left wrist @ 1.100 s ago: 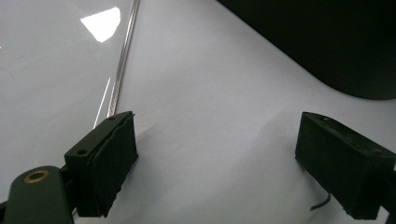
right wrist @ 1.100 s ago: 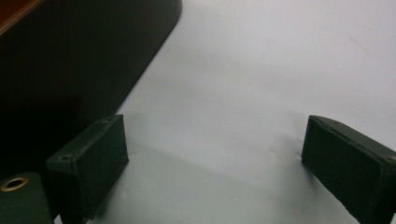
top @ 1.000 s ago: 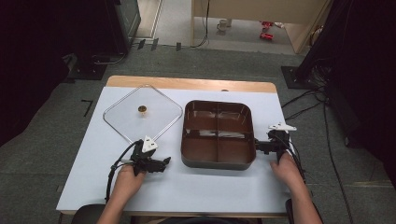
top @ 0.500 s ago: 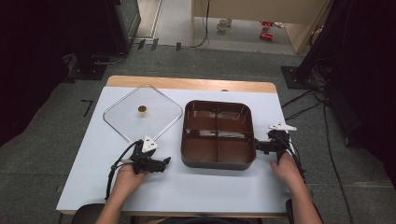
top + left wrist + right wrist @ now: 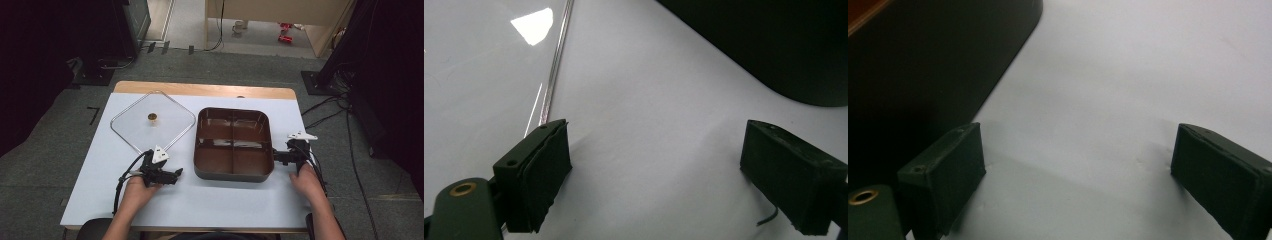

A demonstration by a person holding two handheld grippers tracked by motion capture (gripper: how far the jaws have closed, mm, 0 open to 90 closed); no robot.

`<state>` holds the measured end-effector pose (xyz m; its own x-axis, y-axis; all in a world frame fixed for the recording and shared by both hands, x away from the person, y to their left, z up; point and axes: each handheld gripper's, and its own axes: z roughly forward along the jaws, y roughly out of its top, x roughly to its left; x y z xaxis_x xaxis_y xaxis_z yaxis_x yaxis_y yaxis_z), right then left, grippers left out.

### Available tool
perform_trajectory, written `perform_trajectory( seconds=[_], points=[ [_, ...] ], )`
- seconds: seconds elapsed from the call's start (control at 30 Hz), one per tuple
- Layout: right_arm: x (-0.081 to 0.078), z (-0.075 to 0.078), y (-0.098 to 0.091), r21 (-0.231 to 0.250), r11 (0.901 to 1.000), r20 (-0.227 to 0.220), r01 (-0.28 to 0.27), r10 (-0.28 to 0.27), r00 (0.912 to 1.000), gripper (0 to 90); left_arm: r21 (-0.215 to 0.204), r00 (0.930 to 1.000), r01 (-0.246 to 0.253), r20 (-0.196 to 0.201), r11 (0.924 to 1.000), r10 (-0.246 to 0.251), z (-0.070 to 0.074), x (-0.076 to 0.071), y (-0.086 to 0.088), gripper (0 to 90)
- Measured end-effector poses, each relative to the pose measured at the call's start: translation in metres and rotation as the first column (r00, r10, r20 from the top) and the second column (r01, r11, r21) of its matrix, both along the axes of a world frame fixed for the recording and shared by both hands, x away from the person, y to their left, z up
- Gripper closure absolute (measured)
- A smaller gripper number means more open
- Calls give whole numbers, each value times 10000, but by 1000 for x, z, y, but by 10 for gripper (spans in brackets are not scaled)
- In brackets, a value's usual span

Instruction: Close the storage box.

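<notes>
Resting on the table (image 5: 100,150) with its jaws spread wide and nothing between them, the left gripper (image 5: 176,174) sits in the gap between the clear square lid (image 5: 165,127) and the brown divided tray (image 5: 233,142). From that gripper the lid lies at about eleven o'clock, its near corner just beside the gripper body, while the tray's near left corner stands at about two o'clock, close but apart. In the left gripper view the lid's metal-rimmed edge (image 5: 555,65) runs up and away just past the left jaw, and the tray's dark wall (image 5: 774,45) fills the upper right. The lid sits turned like a diamond, with its small brass knob (image 5: 152,117) at the centre, well beyond the jaws. The right gripper (image 5: 276,157), likewise spread and empty, lies just beside the tray's right wall, which is at about nine o'clock from it; in the right gripper view that wall (image 5: 923,65) rises beside the left jaw. If the lid is to go onto the tray, the left hand looks the nearer one, and the lid must travel toward three o'clock.
</notes>
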<state>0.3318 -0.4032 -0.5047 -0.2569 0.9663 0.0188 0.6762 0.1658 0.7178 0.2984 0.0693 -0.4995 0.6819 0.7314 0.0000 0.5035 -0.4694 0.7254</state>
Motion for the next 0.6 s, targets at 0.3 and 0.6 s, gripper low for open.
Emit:
perform_trajectory(
  seconds=[0.3,0.6],
  points=[
    [0,0,0,3,10000,-1,-2,2,10000,64,-3,10000,-7,-9,10000,7,0,0,0,126],
    [0,0,0,6,10000,-6,-2,2,10000,64,4,10000,-35,-17,10000,35,0,0,0,125]
  ],
)
